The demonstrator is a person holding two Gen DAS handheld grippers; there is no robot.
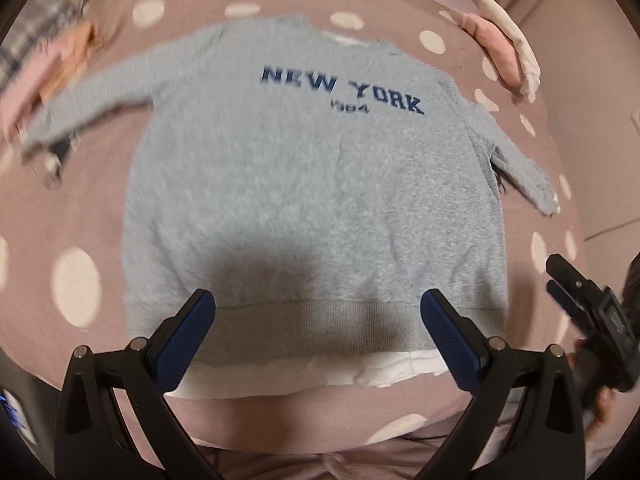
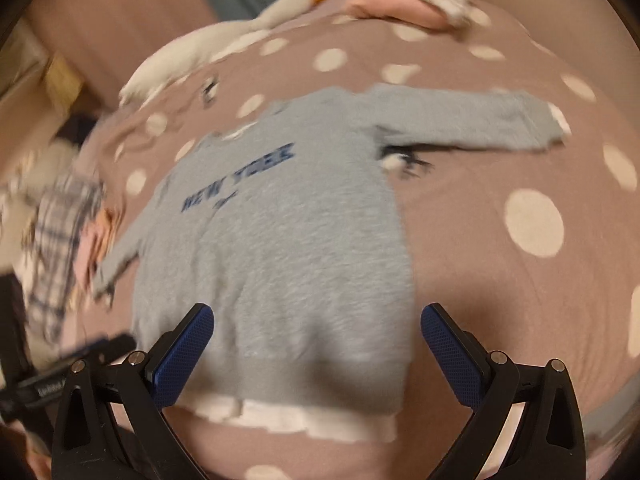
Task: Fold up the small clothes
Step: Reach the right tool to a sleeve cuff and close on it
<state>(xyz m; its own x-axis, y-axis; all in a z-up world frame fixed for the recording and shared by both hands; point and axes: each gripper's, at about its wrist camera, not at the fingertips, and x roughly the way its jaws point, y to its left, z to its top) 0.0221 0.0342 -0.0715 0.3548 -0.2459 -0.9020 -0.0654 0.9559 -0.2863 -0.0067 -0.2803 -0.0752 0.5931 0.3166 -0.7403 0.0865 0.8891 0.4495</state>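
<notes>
the small grey knit sweatshirt with navy "new york" lettering (image 1: 312, 184) lies flat, front up, in the middle of the dusty-pink bedspread with cream polka dots (image 1: 80, 216), both sleeves spread out. its long axis runs hem to collar: in the left wrist view the ribbed hem sits at 6 o'clock and the neck points to 12; in the right wrist view the collar tilts toward 11. a white under-layer hem (image 1: 304, 376) peeks out below the ribbing.

the left gripper (image 1: 318, 314) hovers over the hem with its jaws spread wide and nothing between them. the right gripper (image 2: 317, 326) is likewise spread and empty, over the hem's right part.

the likely trouble: pinching only the grey top layer, so the white layer stays behind and the fold comes out uneven. grabbing the bedspread along with the hem would drag it. the left sleeve (image 1: 92, 108) ends near a heap of plaid and pink clothes (image 1: 36, 68), possibly touching it, though blur hides this; folding could snag them.
</notes>
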